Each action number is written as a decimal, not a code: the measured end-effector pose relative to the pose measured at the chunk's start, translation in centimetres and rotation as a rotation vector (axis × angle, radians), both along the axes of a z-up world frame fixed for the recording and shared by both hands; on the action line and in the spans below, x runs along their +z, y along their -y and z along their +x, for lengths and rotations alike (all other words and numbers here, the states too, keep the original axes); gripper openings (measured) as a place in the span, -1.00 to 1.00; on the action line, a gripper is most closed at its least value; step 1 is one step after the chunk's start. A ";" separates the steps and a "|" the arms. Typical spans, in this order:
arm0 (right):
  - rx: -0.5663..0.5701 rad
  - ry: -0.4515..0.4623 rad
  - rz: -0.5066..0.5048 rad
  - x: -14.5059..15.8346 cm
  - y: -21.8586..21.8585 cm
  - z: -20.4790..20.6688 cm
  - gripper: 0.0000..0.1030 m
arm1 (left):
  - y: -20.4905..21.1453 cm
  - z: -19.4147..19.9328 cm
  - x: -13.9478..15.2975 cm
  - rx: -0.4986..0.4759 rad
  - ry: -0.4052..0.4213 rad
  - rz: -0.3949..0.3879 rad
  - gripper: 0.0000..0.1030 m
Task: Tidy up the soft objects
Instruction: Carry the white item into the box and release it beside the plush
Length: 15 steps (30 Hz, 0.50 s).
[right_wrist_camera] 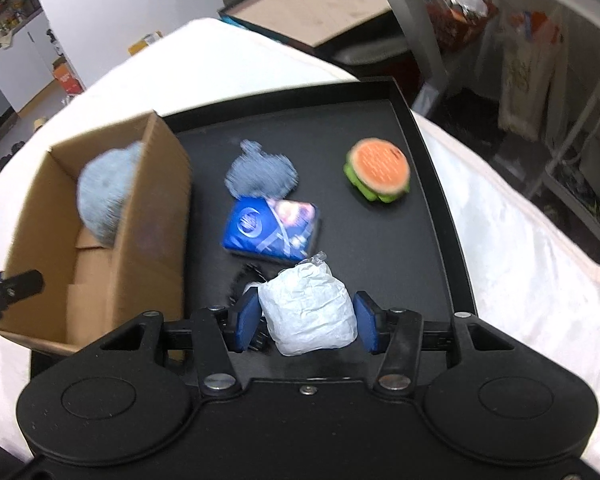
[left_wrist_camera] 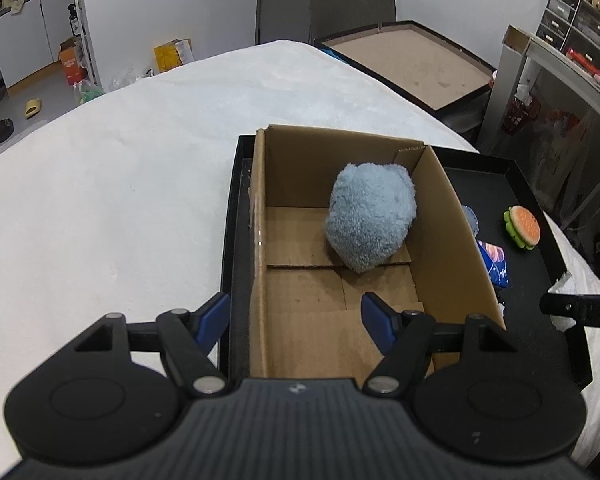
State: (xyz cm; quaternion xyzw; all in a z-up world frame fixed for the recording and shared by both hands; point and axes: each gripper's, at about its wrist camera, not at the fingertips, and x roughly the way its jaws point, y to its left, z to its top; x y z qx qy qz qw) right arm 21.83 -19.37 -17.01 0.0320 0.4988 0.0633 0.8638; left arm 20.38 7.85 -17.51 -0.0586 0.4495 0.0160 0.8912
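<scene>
The white worktop (left_wrist_camera: 120, 200) holds a black tray (right_wrist_camera: 428, 184), and in it stands a box (right_wrist_camera: 148, 216) on the left. The box already has 1 blue fluffy toy (left_wrist_camera: 370, 216) inside. The right gripper (right_wrist_camera: 308, 316) is nearest the loose things. A white bundle (right_wrist_camera: 310, 308) sits right between its jaws, which look closed on it. The box lies to its left, so I think the bundle goes that way. The left gripper (left_wrist_camera: 296, 316) hangs over the box with jaws wide open and empty.
</scene>
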 end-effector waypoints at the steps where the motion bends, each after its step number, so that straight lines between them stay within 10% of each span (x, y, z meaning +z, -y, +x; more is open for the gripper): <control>1: 0.006 0.009 -0.001 0.4 -0.4 0.0 -0.04 | -0.1 -0.1 0.0 0.001 0.004 -0.005 0.37; 15: 0.077 0.105 -0.017 4.8 -5.3 0.2 -0.04 | -0.9 -0.3 0.0 -0.011 0.025 -0.078 0.22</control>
